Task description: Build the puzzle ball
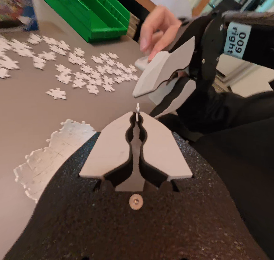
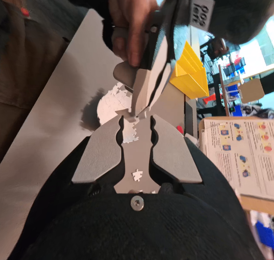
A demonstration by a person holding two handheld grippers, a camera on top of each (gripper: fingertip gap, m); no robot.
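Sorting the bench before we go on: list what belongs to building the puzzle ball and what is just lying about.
Belongs to the job:
- white piece pinched in the left gripper
- open right gripper
- part-built ball shell
- loose white pieces

Lying about:
- green bin
- yellow bin
- printed sheet

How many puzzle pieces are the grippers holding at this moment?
1: a white piece, pinched edge-on at the tips of the left gripper. The right gripper is open and clamps nothing.
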